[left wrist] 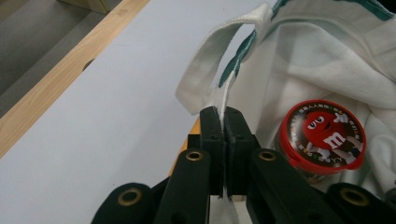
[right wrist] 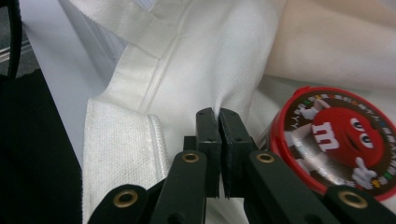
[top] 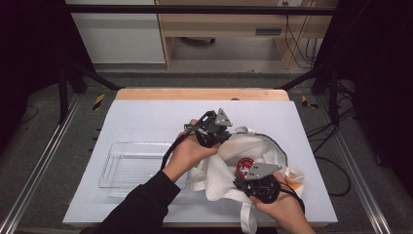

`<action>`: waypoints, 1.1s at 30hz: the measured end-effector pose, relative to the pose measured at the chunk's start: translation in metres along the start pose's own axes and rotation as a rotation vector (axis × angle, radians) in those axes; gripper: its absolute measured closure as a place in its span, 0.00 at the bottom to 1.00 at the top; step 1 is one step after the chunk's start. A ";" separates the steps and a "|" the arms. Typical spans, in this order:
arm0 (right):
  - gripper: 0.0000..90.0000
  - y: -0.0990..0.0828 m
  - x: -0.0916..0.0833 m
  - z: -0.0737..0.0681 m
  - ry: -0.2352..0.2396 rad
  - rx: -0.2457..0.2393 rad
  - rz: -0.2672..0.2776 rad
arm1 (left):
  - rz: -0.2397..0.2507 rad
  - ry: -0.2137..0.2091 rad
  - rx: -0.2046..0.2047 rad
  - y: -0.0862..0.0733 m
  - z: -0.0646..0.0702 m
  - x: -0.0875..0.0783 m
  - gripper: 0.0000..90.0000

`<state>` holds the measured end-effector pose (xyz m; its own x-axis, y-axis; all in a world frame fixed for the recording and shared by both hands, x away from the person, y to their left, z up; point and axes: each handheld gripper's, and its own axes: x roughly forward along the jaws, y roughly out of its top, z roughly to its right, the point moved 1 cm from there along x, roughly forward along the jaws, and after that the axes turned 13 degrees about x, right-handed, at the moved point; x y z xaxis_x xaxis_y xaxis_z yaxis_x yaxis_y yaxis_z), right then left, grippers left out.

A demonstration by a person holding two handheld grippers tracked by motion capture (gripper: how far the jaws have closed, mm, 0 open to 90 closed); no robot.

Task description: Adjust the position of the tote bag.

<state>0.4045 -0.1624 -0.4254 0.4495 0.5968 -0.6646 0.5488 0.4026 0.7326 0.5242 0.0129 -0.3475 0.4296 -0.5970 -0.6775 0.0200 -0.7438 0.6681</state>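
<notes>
Left gripper fingers pinch the soft white woven tote bag rim. Right gripper fingers clamp the fabric near the table's front edge, beside the round red-lidded candy tub.

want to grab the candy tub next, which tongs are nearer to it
Right. The right tongs grip the white bag right beside the candy tub; the left tongs pinch the bag's edge farther off, up-left.

Left gripper clamped shut; right gripper clamped shut, nearer person.
</notes>
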 end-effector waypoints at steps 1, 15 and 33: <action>0.98 0.000 -0.001 0.001 0.000 0.002 0.004 | 0.003 -0.002 -0.008 0.000 -0.002 0.000 0.98; 0.98 0.001 -0.011 -0.005 0.010 -0.011 0.025 | -0.033 0.008 -0.006 0.005 -0.011 0.005 0.98; 0.99 -0.012 -0.005 -0.028 -0.003 -0.037 0.002 | -0.037 0.017 -0.050 0.001 -0.024 0.008 0.98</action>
<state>0.3755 -0.1510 -0.4266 0.4527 0.5955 -0.6636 0.5218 0.4266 0.7388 0.5491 0.0145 -0.3449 0.4431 -0.5638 -0.6970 0.0813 -0.7491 0.6575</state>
